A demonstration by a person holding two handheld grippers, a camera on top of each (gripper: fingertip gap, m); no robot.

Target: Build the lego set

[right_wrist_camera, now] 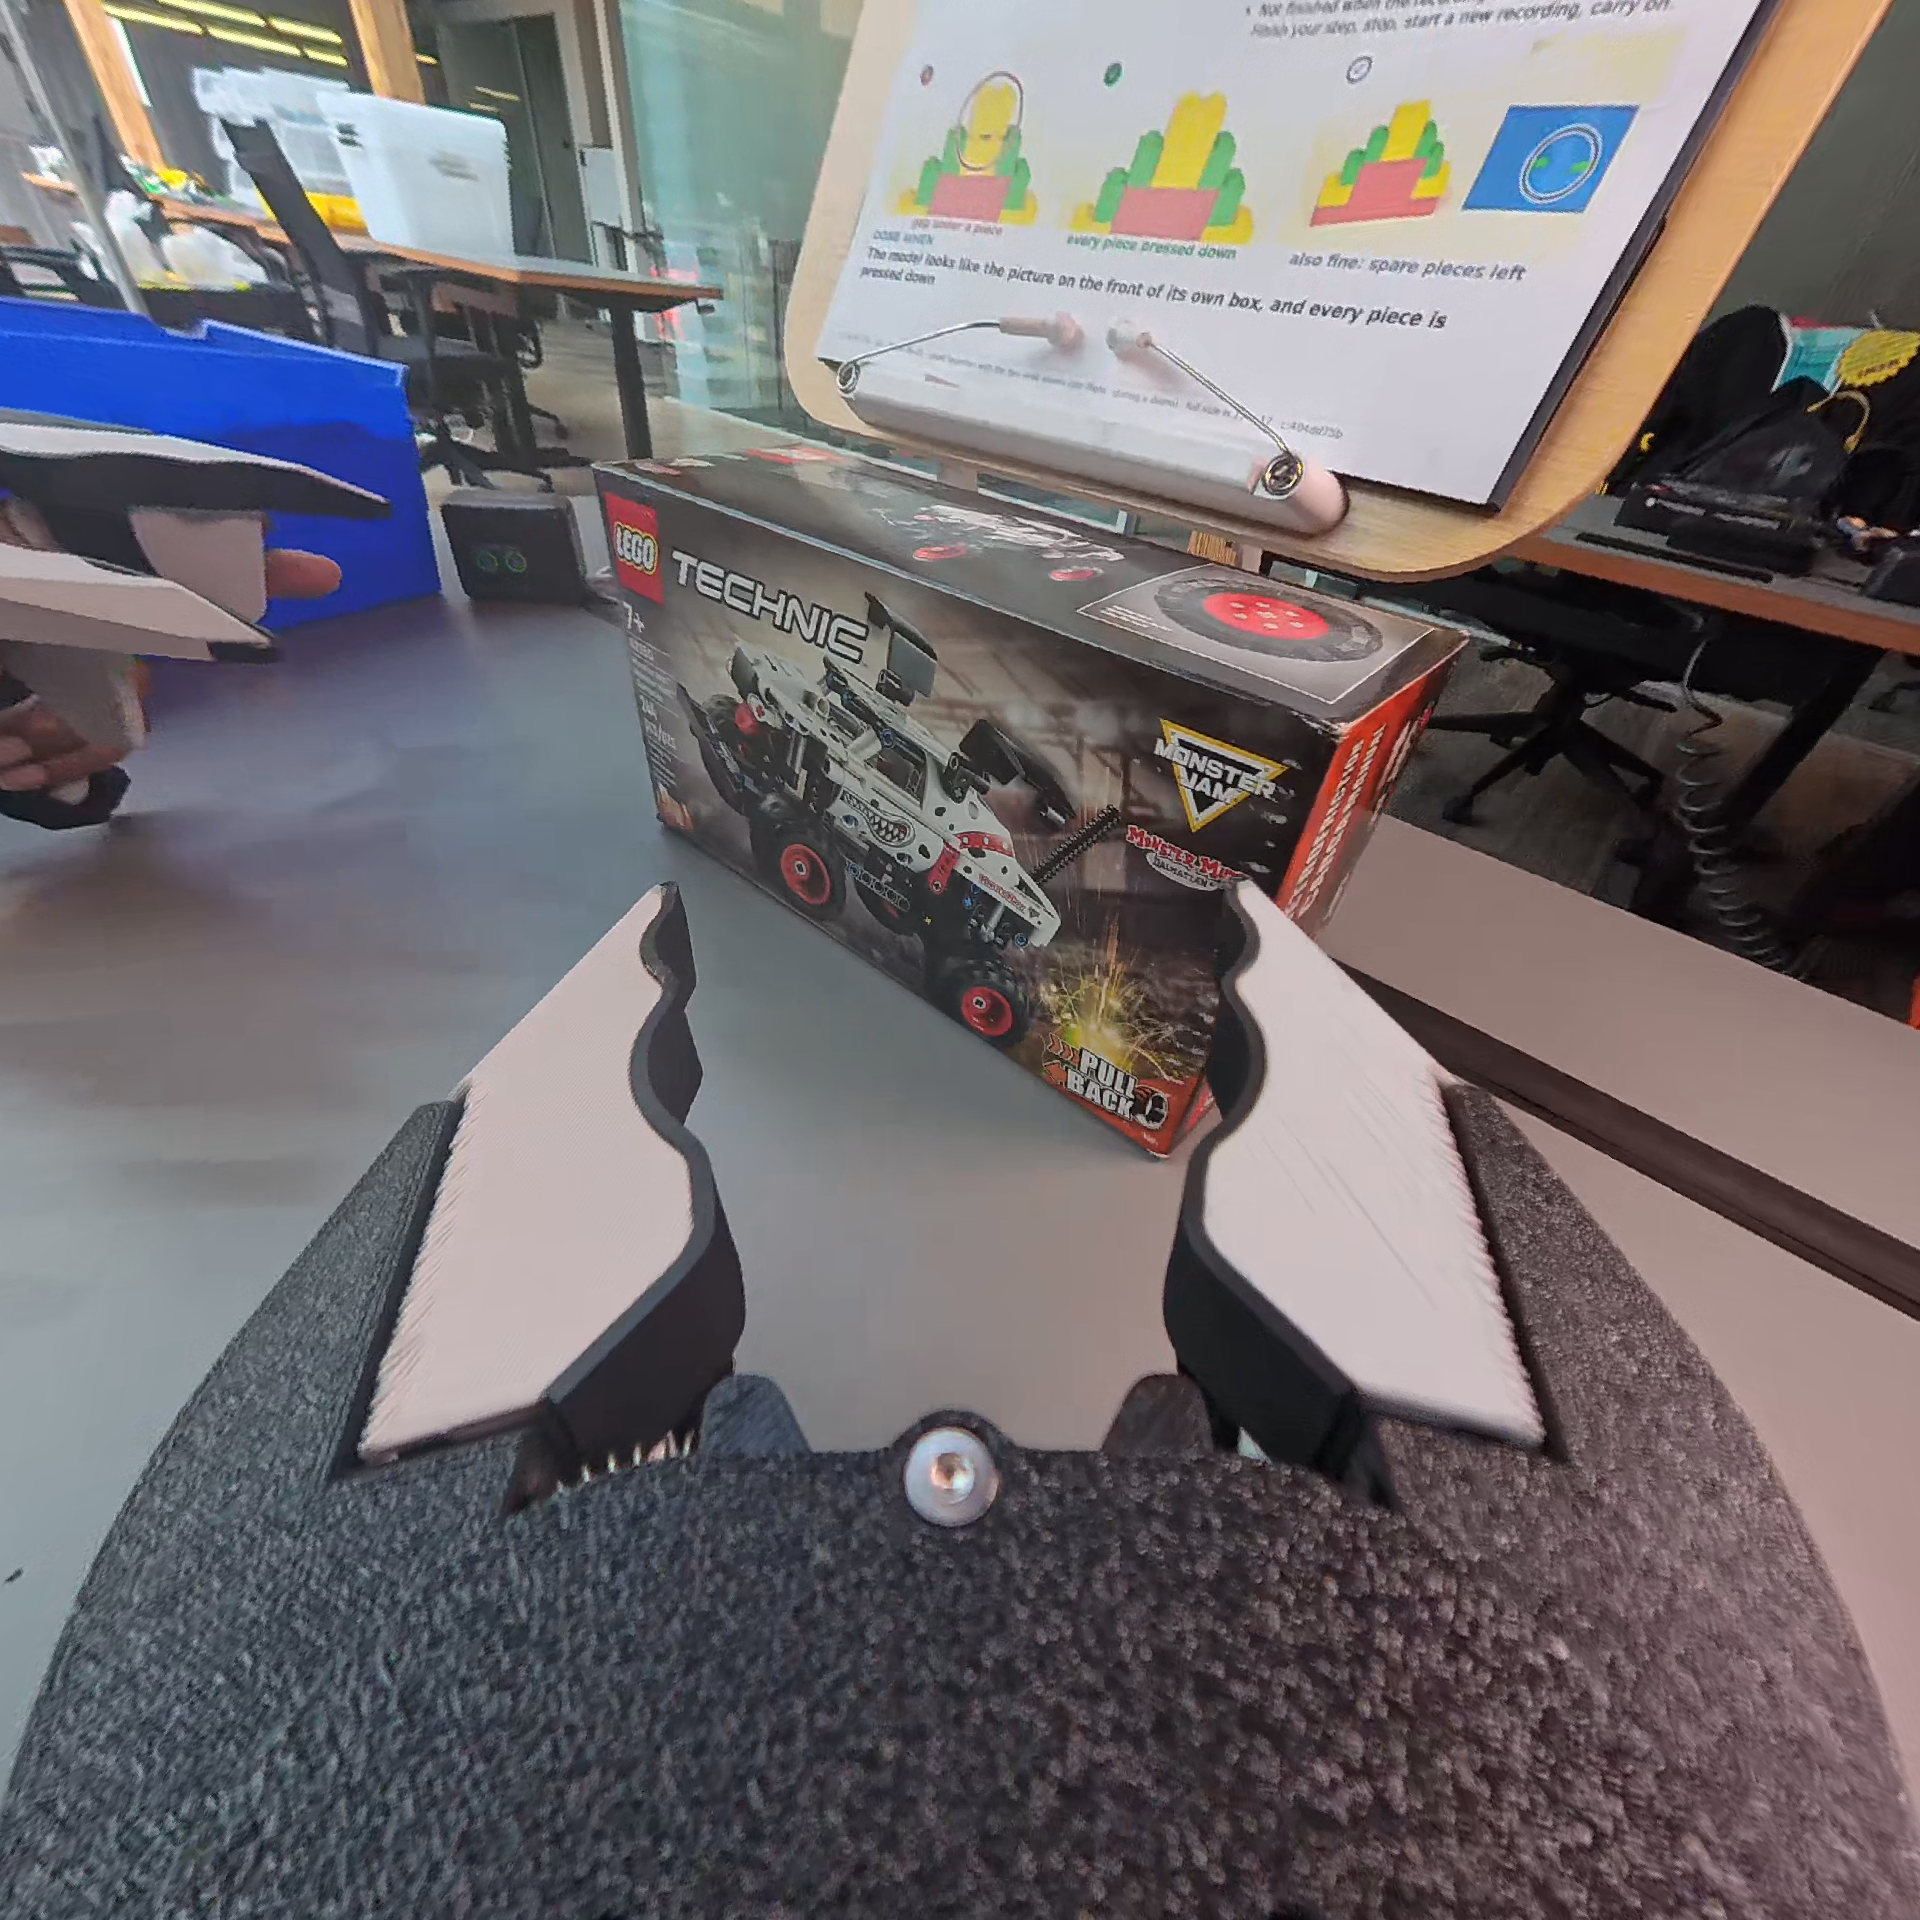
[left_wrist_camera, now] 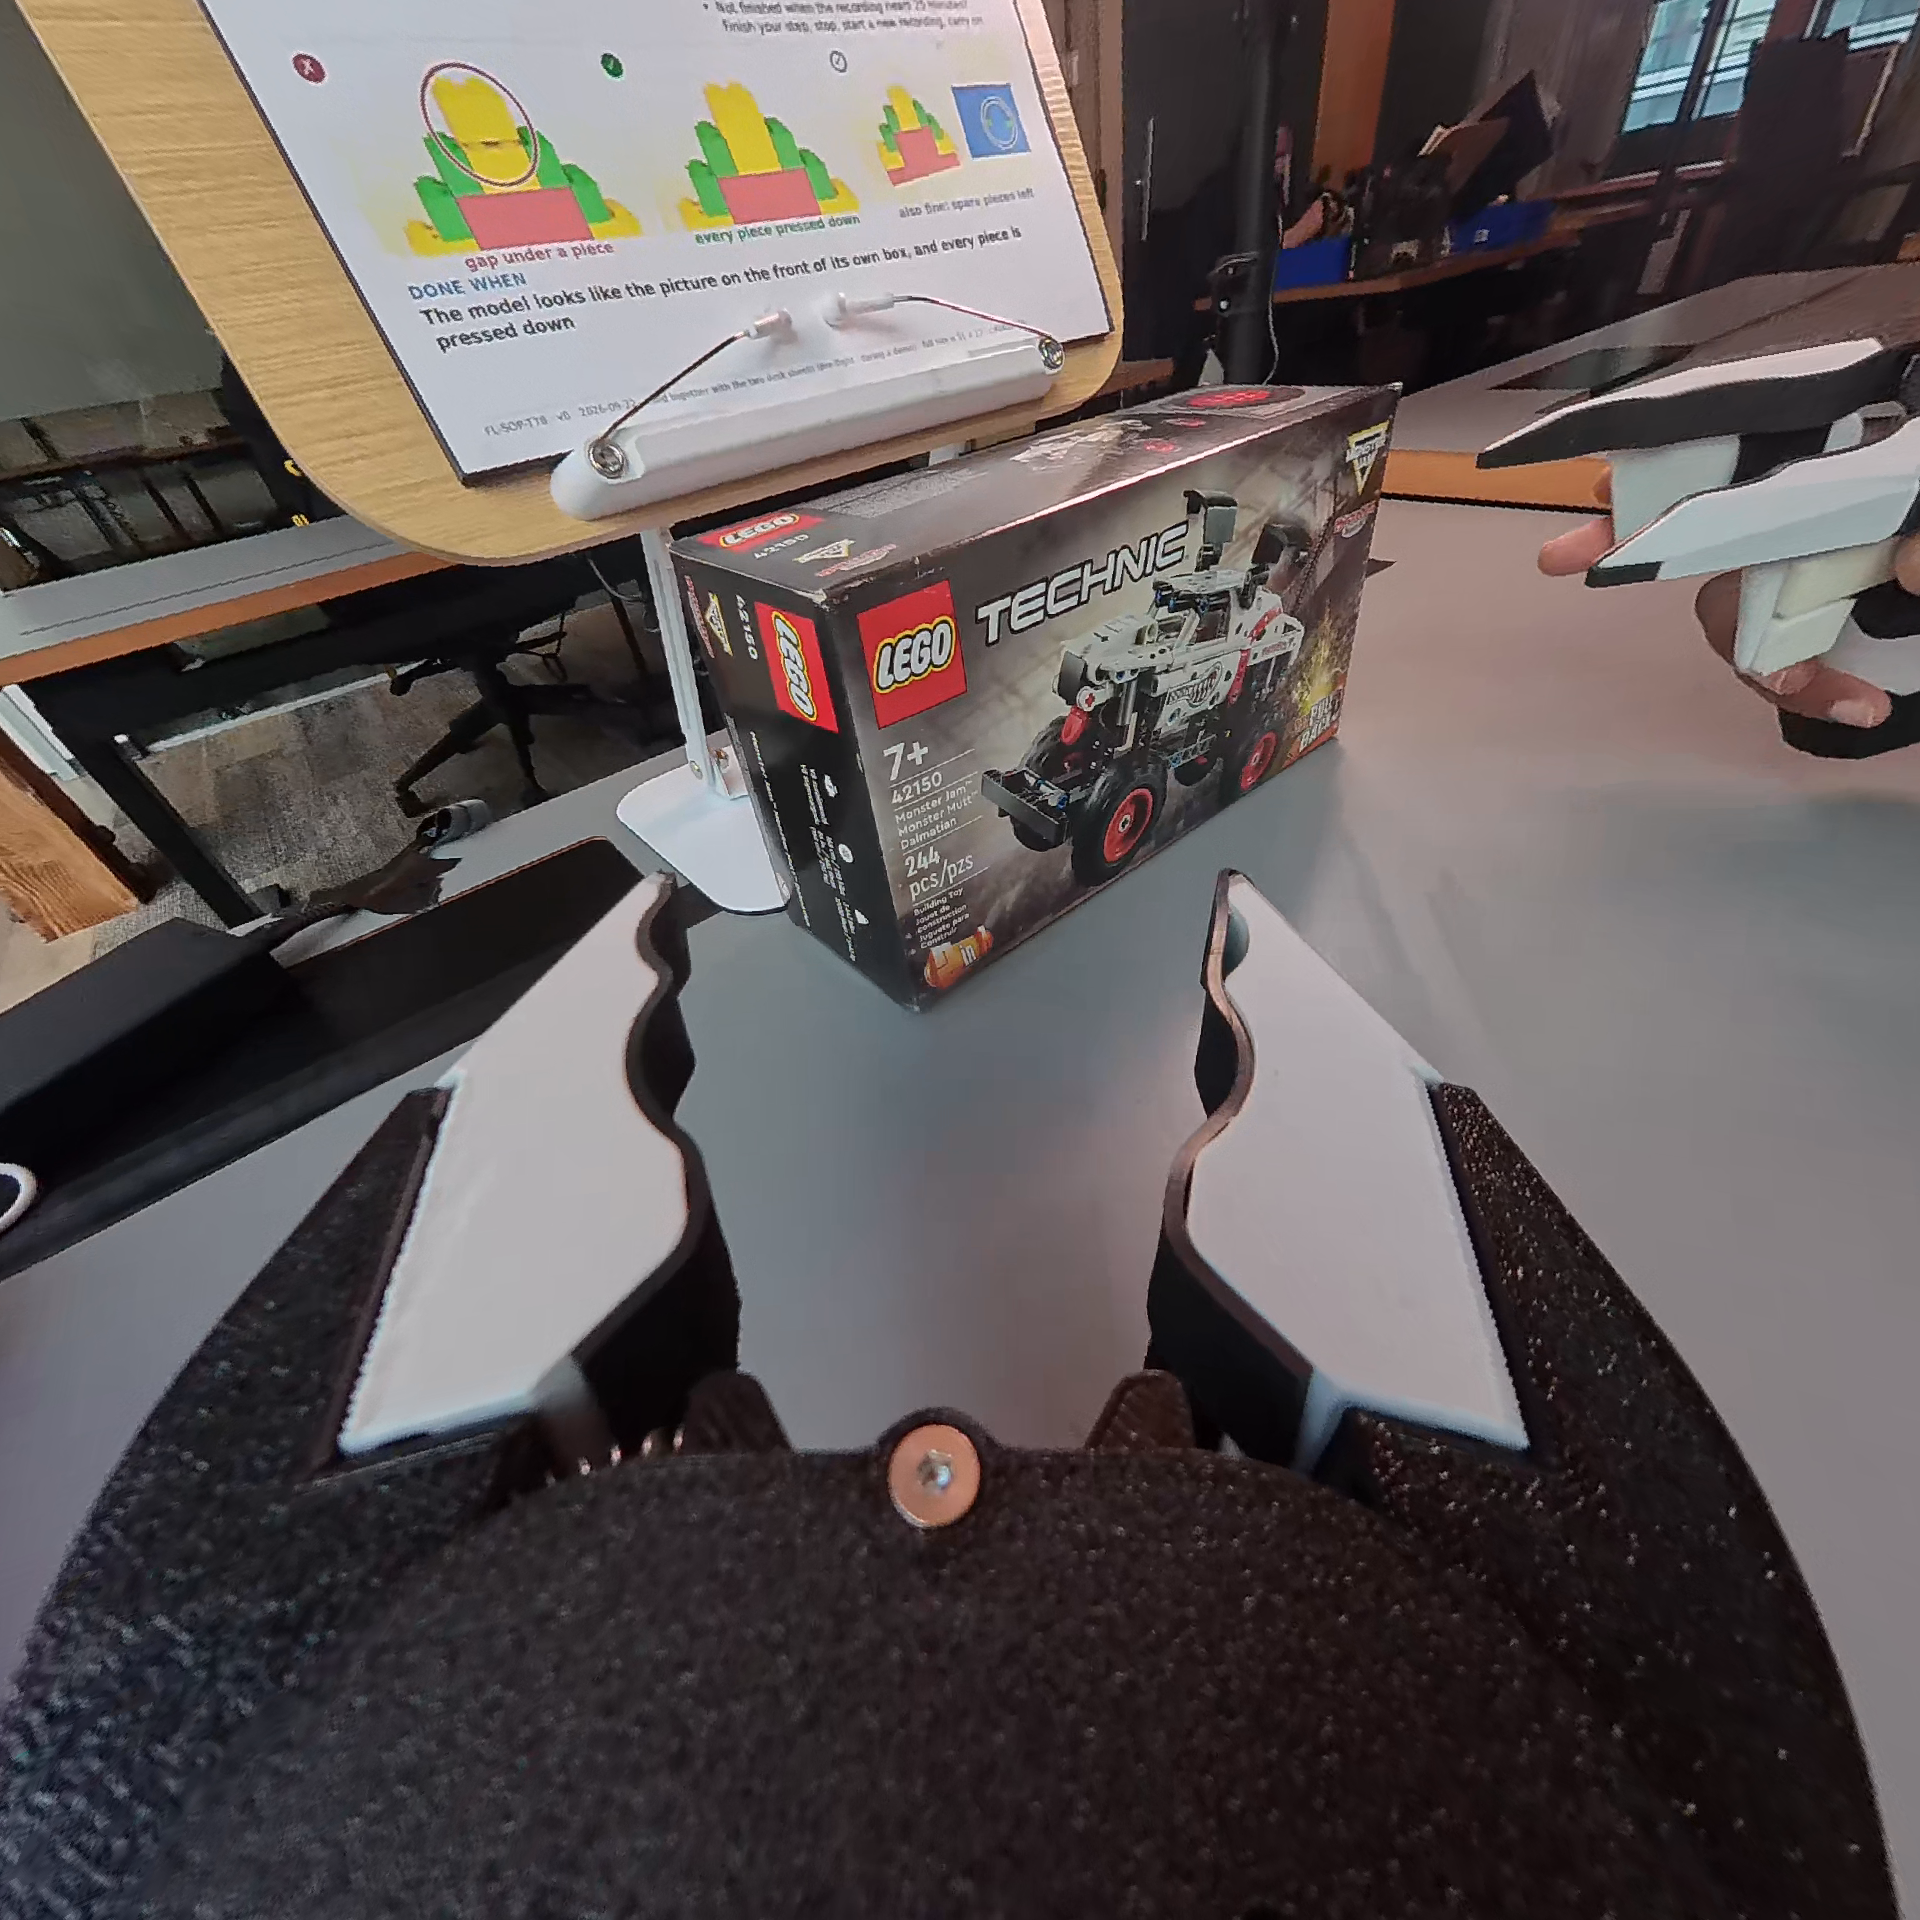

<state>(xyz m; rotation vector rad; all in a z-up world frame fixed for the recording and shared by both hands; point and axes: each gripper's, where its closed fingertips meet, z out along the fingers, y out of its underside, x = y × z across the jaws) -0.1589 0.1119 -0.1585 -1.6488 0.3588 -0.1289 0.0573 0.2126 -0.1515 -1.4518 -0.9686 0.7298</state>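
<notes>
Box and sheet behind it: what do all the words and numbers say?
I leave writing unquoted; here is where it stands.
Box: logos, numbers, small print on front, end and top.
Sheet on the stand: captions under brick pictures; footer too small to read.

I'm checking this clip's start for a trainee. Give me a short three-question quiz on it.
1. True or false: the box is shut and standing on the table.
2. The left gripper is: A) open and empty, B) shut on the box, C) holding a brick?
3. What stands right behind the box?

Key: 1 true. 2 A; the right gripper is open too. 3 A stand holding an instruction sheet.
</notes>
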